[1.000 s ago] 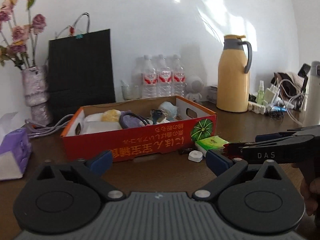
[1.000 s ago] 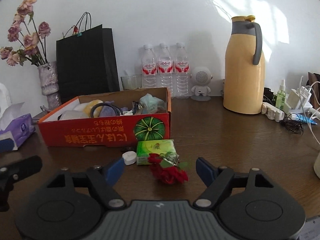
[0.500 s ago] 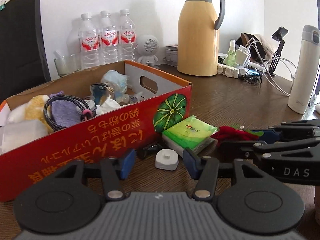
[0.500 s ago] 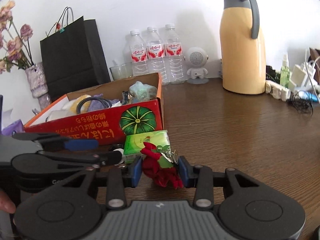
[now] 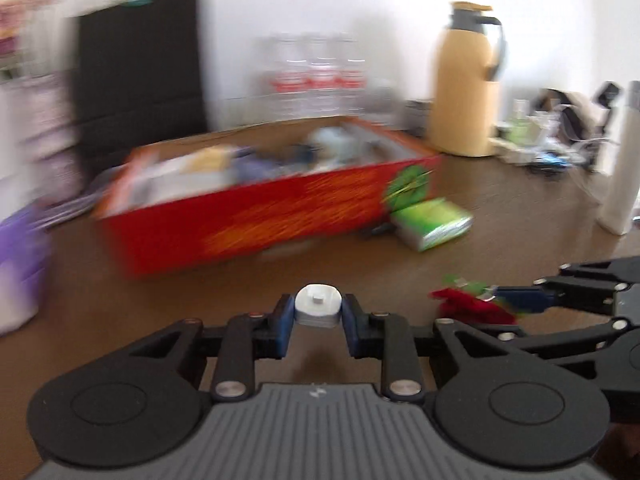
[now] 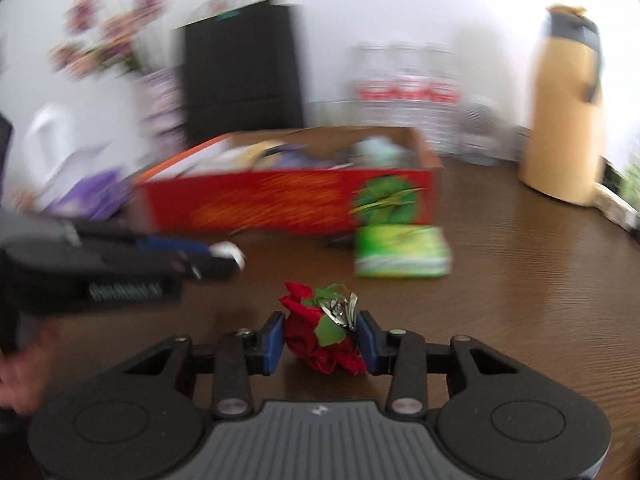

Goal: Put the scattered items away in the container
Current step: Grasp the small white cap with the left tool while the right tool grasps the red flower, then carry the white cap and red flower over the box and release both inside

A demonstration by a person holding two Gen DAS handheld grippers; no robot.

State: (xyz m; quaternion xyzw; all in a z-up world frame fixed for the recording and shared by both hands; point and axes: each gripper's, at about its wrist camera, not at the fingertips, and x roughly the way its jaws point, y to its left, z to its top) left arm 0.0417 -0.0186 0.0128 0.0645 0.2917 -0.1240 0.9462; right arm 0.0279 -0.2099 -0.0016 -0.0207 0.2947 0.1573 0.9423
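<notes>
Two hand-held grippers each carry an item above a dark wooden table (image 6: 520, 280), the background smeared by motion blur. The left gripper (image 5: 318, 316) has its blue-padded fingers (image 5: 282, 322) closed on a small white cap-like piece (image 5: 319, 309), which sits between them clear of the table surface. The right gripper (image 6: 320, 340) has its fingers (image 6: 273, 342) clamped on a red fabric flower (image 6: 320, 336) with green leaves and a silvery clip on top; in the left wrist view the same flower (image 5: 470, 306) shows at the right, pinched at the tip of the right gripper (image 5: 516, 300). The container, a red cardboard box (image 5: 260, 220) printed with a green pumpkin (image 5: 408, 188), stands farther back at mid-table and already holds a jumble of items too blurred to tell apart. A green packet (image 5: 432, 222) lies on the table just beside the box's near right corner, below the pumpkin print. Far behind the box stand a black paper bag (image 6: 240, 72), a row of water bottles (image 6: 404, 92) and, to the right, a yellow thermos jug (image 5: 466, 80). A purple tissue pack (image 5: 20, 264) lies at the left edge.
</notes>
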